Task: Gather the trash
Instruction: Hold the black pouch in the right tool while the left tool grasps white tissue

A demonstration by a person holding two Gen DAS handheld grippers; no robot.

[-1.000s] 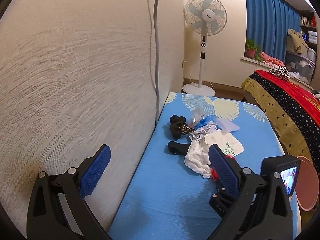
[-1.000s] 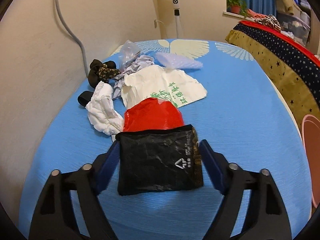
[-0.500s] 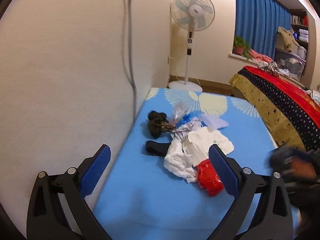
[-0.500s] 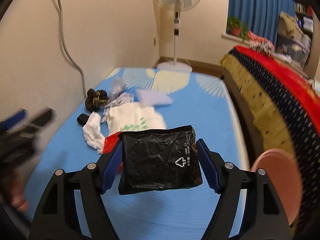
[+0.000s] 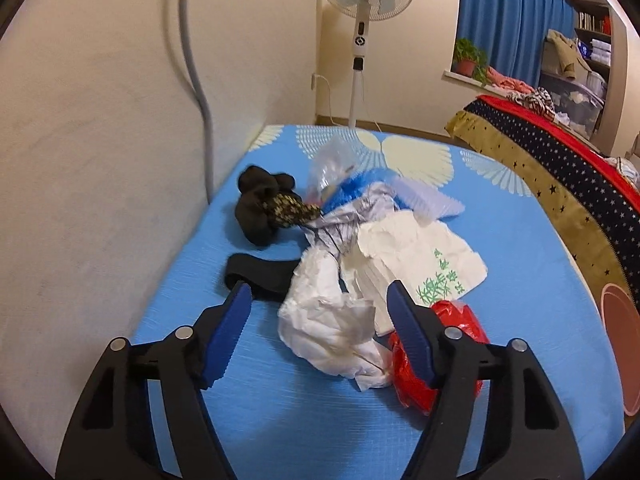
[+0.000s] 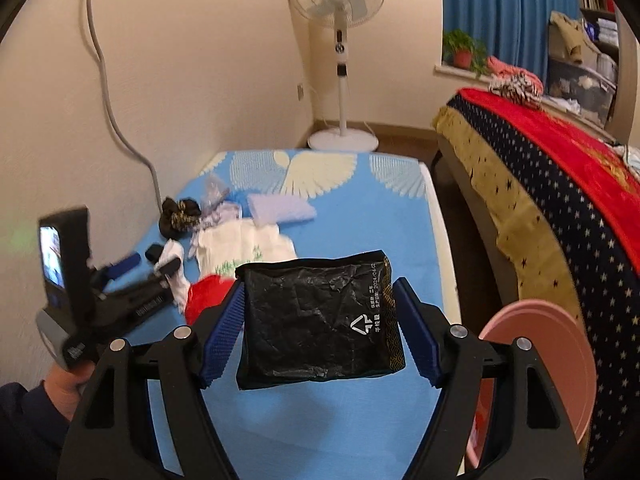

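Note:
My right gripper (image 6: 320, 320) is shut on a black foil wrapper (image 6: 320, 316) and holds it in the air above the blue mattress (image 6: 320, 420). A pink bin (image 6: 536, 364) stands on the floor to its right. My left gripper (image 5: 320, 320) is open, low over a crumpled white tissue (image 5: 332, 328) that lies between its fingers. A red plastic wrapper (image 5: 436, 360) lies by the right finger. A white printed bag (image 5: 424, 264), a clear bag (image 5: 332, 164) and bluish plastic (image 5: 428, 200) lie beyond. The left gripper also shows in the right wrist view (image 6: 148, 264).
Black socks (image 5: 260, 200) and a black band (image 5: 256, 276) lie left of the pile by the wall. A grey cable (image 5: 196, 76) runs down the wall. A standing fan (image 5: 364, 40) is at the far end. A bed with a starred cover (image 6: 560, 208) is on the right.
My right gripper has lifted the black wrapper off the mattress and moved right toward the pink bin. My left gripper has moved in low over the white tissue.

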